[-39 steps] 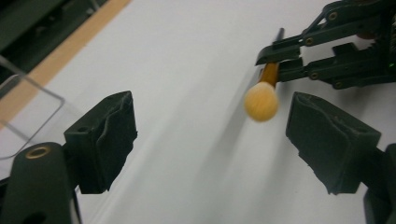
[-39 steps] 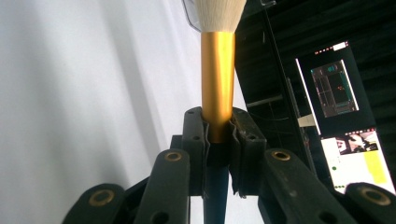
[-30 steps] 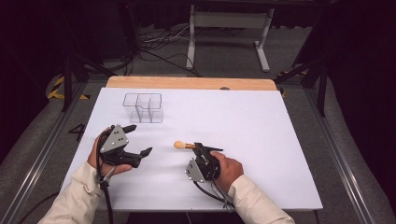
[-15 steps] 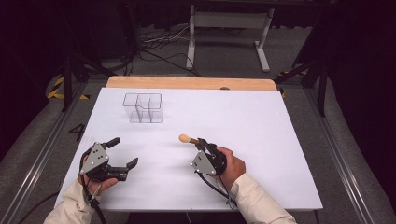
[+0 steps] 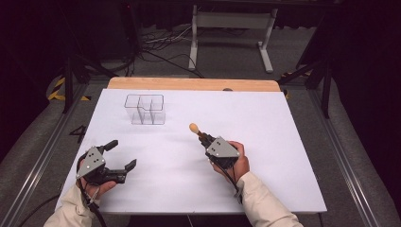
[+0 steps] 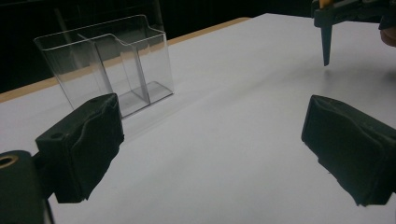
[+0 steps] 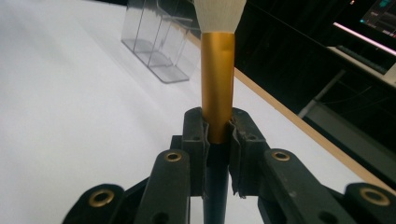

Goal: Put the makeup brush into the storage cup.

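High view: our right tool (image 5: 204, 137) pinches the brush (image 5: 194, 128) over the surface (image 5: 283, 142), well short of the organizer (image 5: 144, 109) — delivery still left. Left view: left tool (image 6: 210, 140) spread, empty. Right view: brush (image 7: 217, 84) clamped — organizer (image 7: 159, 42) ahead.

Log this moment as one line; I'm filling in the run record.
right gripper: shut on makeup brush, lifted | left gripper: open, holding nothing | clear organizer: holds nothing, on white table
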`<control>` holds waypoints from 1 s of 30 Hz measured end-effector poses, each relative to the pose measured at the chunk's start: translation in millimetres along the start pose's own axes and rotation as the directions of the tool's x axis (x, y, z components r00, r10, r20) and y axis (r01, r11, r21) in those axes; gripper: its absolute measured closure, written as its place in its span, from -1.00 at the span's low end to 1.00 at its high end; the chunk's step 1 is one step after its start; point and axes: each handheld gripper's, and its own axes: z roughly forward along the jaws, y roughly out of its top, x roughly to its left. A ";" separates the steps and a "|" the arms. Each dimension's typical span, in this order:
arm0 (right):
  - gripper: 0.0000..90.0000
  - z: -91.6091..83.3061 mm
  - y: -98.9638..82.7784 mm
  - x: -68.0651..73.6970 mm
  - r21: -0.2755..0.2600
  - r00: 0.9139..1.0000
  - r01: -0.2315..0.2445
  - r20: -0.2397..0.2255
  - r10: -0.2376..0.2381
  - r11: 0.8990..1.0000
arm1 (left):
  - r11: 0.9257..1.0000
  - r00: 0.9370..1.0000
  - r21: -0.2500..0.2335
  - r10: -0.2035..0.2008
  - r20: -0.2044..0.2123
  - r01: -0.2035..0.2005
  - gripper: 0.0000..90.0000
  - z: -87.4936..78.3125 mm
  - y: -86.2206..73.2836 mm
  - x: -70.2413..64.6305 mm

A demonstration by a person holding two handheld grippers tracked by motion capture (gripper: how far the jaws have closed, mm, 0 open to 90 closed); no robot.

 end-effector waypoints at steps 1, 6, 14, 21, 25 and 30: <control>0.75 0.9 0.6 -1.8 -0.007 1.000 -0.013 -0.006 0.013 1.000 | 1.000 1.000 0.001 0.000 0.001 0.000 -0.87 -0.9 0.0 0.5; 0.75 9.1 3.9 -13.4 -0.054 0.991 -0.121 -0.068 0.117 0.991 | 1.000 1.000 -0.004 -0.015 -0.006 0.015 -0.88 -3.8 -1.8 1.8; 0.75 23.4 11.7 -29.5 -0.102 0.959 -0.253 -0.155 0.236 0.962 | 1.000 1.000 -0.004 -0.027 -0.010 0.027 -0.88 -7.6 -3.7 1.7; 0.75 44.7 30.6 -43.3 -0.154 0.932 -0.329 -0.214 0.294 0.932 | 1.000 1.000 0.002 -0.026 0.002 0.026 -0.87 -8.5 -5.1 1.4; 0.75 59.4 44.4 -49.8 -0.185 0.920 -0.354 -0.244 0.306 0.917 | 0.999 0.999 -0.003 -0.036 0.002 0.036 -0.87 -8.9 -6.0 1.7; 0.75 79.8 62.4 -55.3 -0.219 0.909 -0.380 -0.267 0.320 0.899 | 0.999 0.999 0.005 -0.031 0.011 0.031 -0.87 -9.6 -7.2 1.2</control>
